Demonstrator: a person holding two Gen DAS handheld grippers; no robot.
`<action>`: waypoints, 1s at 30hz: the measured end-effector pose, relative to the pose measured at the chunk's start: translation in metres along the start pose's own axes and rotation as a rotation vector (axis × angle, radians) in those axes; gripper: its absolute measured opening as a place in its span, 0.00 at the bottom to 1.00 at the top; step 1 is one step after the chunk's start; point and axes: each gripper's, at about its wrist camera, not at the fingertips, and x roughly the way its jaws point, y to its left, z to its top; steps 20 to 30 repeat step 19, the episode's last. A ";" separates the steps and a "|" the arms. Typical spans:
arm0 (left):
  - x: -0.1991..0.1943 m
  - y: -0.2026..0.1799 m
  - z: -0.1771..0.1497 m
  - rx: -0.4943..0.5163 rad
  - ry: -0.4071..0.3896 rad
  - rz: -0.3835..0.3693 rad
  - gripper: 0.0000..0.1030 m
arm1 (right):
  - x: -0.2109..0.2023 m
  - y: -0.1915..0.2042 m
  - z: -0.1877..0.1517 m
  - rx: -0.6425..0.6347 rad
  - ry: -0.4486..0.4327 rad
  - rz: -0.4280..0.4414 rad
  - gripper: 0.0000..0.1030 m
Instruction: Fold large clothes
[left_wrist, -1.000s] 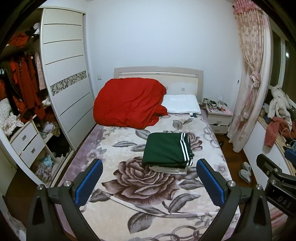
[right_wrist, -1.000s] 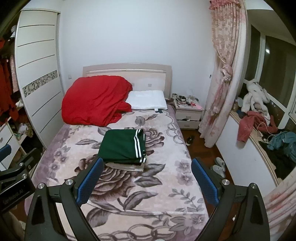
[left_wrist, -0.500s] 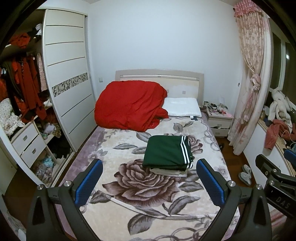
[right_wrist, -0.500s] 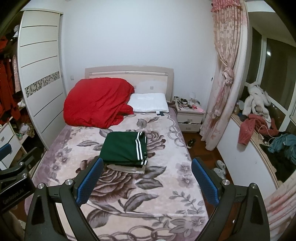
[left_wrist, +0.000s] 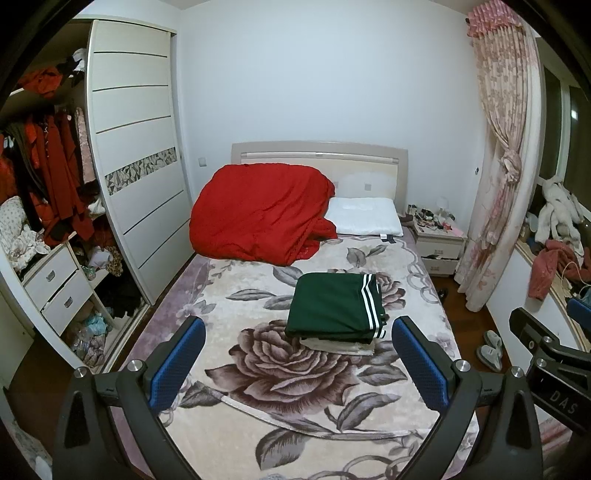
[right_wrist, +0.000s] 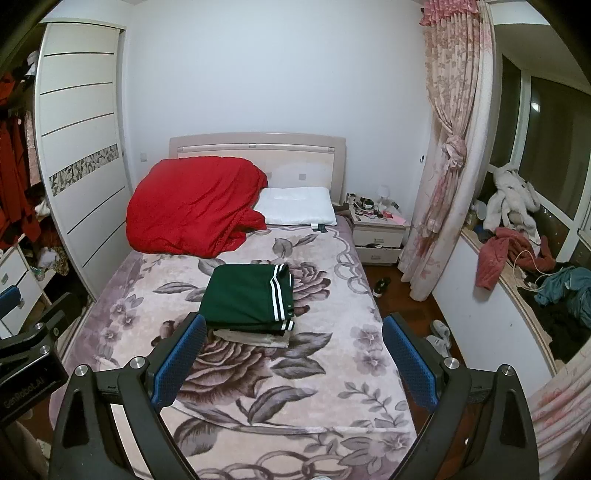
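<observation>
Both pairs of jaws stand wide apart and hold nothing. On the left gripper (left_wrist: 298, 363) the two blue pads frame only the flowered blanket, and on the right gripper (right_wrist: 295, 363) it is the same. Both grippers are held high, near the foot of the bed (left_wrist: 236, 417), well apart from any cloth.

From the left gripper the folded green garment (left_wrist: 334, 304) lies ahead at about 12 o'clock, leaning a little toward 1 o'clock, near the middle of the bed. From the right gripper the same garment (right_wrist: 247, 297) lies at about 11 o'clock, just above the tip of its left pad in the picture. So the stack sits between the two grippers, and neither one seems clearly nearer.

The green piece is a neat rectangle with white stripes along its right edge. These stripes run from 12 to 6 o'clock, away from the grippers toward the headboard. It rests on a paler folded piece (left_wrist: 338, 345), whose edge shows at the near side.

I judge that this garment is already folded and that the jaws are not engaged with it. More loose clothes lie on the window ledge (right_wrist: 517, 254) at about 2 o'clock from the right gripper, so the right side would be closer for fetching the next one, if that is what follows.
</observation>
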 end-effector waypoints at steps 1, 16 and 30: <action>0.000 -0.001 0.002 -0.001 -0.001 0.000 1.00 | 0.000 0.000 0.000 0.001 0.000 0.000 0.95; -0.002 0.002 0.007 -0.003 -0.007 0.002 1.00 | 0.001 0.000 -0.001 0.001 -0.002 0.001 0.95; -0.002 0.003 0.007 -0.004 -0.012 0.007 1.00 | 0.001 0.000 -0.001 0.002 -0.001 0.003 0.95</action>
